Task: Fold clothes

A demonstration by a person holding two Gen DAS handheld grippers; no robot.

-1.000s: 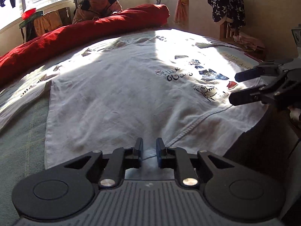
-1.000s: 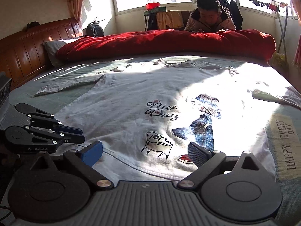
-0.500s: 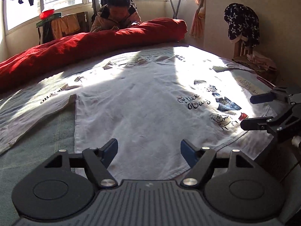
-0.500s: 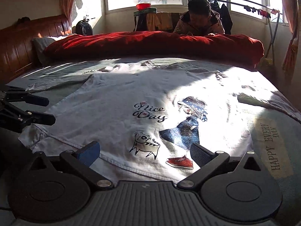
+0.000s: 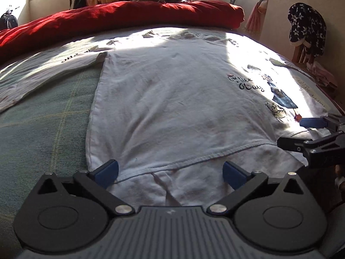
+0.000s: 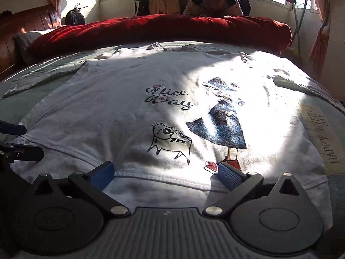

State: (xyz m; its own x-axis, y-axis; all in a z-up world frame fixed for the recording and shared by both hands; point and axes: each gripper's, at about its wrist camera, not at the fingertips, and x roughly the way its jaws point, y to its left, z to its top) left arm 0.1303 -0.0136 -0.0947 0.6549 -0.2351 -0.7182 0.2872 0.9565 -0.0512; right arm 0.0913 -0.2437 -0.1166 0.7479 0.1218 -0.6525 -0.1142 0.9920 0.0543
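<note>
Left tool (image 5: 170, 169): jaws spread wide, having just been opening; only the hem of the white T-shirt (image 5: 172, 108) lies between the blue pads (image 5: 107, 169), and neither pad presses on it. Right tool (image 6: 166, 172): jaws likewise spread, blue pads (image 6: 228, 173) at either side of the hem below the printed cat (image 6: 168, 140), gripping nothing. Whether the pads rest on the cloth cannot be told.

The T-shirt lies flat, print side up, on the bed (image 5: 43, 118), its hem nearest both tools and its neck toward 12 o'clock. In the left wrist view the right tool (image 5: 301, 133) shows at 3 o'clock, over the shirt's hem corner. In the right wrist view the left tool (image 6: 15, 140) shows at 9 o'clock, at the opposite hem corner.

The print reads "Nice Day", with a figure in a blue skirt at its right. A rolled red quilt (image 6: 161, 30) lies across the far side of the bed at 12 o'clock. A person (image 6: 213, 2) sits behind it by the window. A wooden headboard (image 6: 28, 23) stands at 10 o'clock in the right wrist view. Strong sunlight covers the right half of the shirt.
</note>
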